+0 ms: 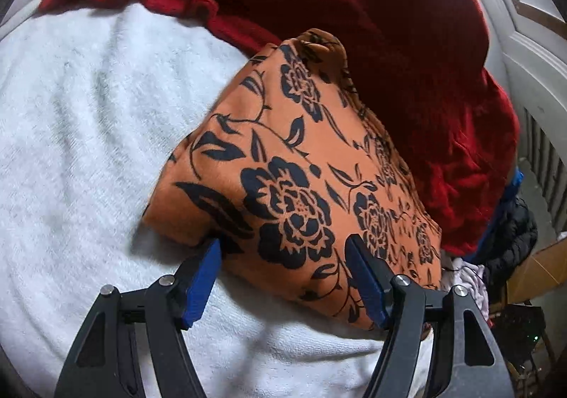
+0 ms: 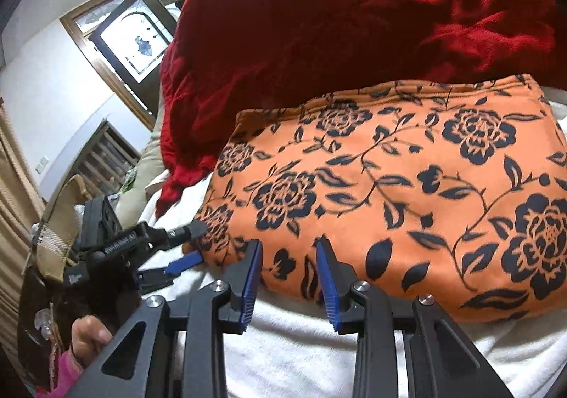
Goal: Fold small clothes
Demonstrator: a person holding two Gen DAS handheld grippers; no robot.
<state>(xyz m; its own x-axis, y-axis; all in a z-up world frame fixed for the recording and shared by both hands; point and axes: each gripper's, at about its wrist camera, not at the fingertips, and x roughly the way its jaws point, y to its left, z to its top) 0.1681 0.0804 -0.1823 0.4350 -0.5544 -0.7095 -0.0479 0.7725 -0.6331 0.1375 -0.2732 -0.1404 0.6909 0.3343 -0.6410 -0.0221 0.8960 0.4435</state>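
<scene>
A folded orange garment with a black flower print (image 1: pixel 301 164) lies on a white fleecy cover (image 1: pixel 81 136). My left gripper (image 1: pixel 285 249) is open, its blue fingertips (image 1: pixel 209 256) at the garment's near edge, one at each side of a stretch of it. In the right wrist view the same garment (image 2: pixel 407 185) fills the middle. My right gripper (image 2: pixel 288 249) is open at its near edge, holding nothing. The left gripper (image 2: pixel 184 249) shows there at the garment's left corner.
A crumpled red blanket (image 1: pixel 354 8) lies right behind the garment, also in the right wrist view (image 2: pixel 319 8). Dark and pale clothes (image 1: pixel 510 238) hang off the right side. A door and shelves (image 2: pixel 117 44) stand at the left, and a hand (image 2: pixel 85 330) holds the left gripper.
</scene>
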